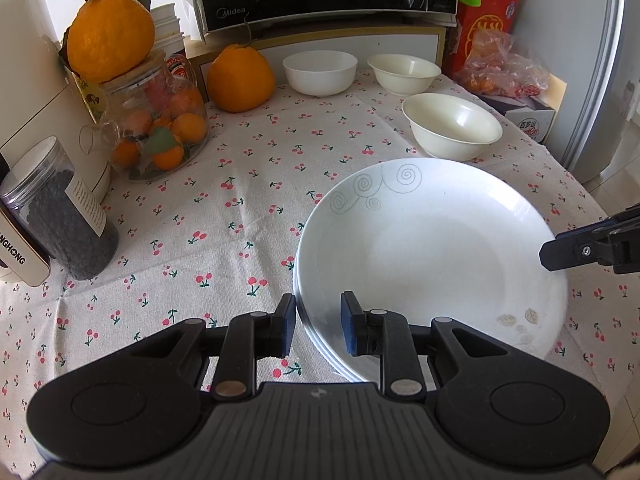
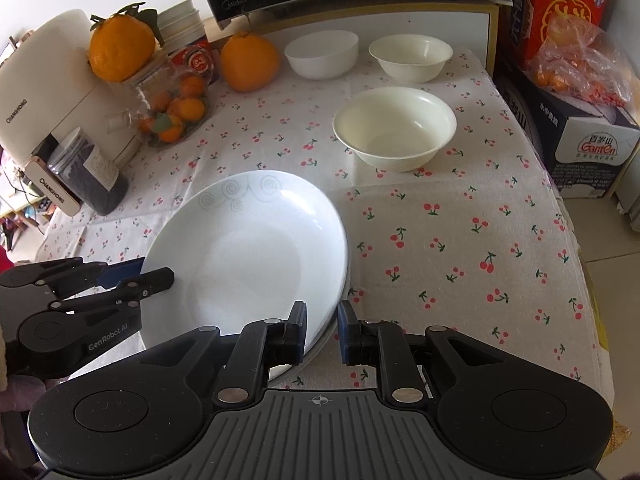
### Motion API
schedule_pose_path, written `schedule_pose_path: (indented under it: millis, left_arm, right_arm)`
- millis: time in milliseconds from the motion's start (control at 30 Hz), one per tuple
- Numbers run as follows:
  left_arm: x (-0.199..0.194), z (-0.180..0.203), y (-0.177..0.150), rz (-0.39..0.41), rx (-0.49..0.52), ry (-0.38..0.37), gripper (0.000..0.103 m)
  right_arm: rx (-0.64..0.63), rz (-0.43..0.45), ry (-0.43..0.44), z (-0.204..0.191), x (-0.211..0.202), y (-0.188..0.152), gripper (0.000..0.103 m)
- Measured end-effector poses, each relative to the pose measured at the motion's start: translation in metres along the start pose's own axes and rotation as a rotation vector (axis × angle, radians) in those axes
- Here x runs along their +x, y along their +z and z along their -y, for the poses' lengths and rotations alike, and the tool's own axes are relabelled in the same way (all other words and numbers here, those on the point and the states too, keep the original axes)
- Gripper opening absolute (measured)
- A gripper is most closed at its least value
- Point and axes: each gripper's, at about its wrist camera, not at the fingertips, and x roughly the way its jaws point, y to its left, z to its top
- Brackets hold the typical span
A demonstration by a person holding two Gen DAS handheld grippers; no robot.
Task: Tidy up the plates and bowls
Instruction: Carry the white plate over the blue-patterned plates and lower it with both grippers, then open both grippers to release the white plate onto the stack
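Left wrist view, plates: we see a stack of white plates (image 1: 432, 268) in the lower right of the frame, on the cherry-print tablecloth (image 1: 240, 208).
Left wrist view, jaws: our left gripper (image 1: 318, 326) is closed on the stack's left rim.
Left wrist view, bowls: three white bowls (image 1: 452, 126) stand in the upper right.
Right wrist view, jaws: our right gripper (image 2: 322, 330) is clamped on the stack's lower right rim.
Right wrist view, plates: the stack is at centre left.

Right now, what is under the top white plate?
More white rims show beneath the top plate at its left edge, so it sits on a stack. How many plates lie below, and the cloth under them, are covered.
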Motion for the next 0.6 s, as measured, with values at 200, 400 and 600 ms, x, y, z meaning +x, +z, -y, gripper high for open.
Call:
schedule_pose_path:
  millis: [200, 400, 600]
  left_arm:
    - [0.000, -0.001, -0.001, -0.002, -0.006, -0.005, 0.023]
    - [0.001, -0.005, 0.001, -0.020, -0.048, -0.025, 0.026]
    - [0.001, -0.010, 0.002, -0.034, -0.099, -0.035, 0.052]
  right_arm:
    - [-0.019, 0.033, 0.014, -0.002, -0.008, 0.004, 0.019]
    - [0.004, 0.035, 0.014, 0.005, -0.007, 0.006, 0.019]
    - [0.031, 0.049, 0.010, 0.010, -0.010, 0.008, 0.025]
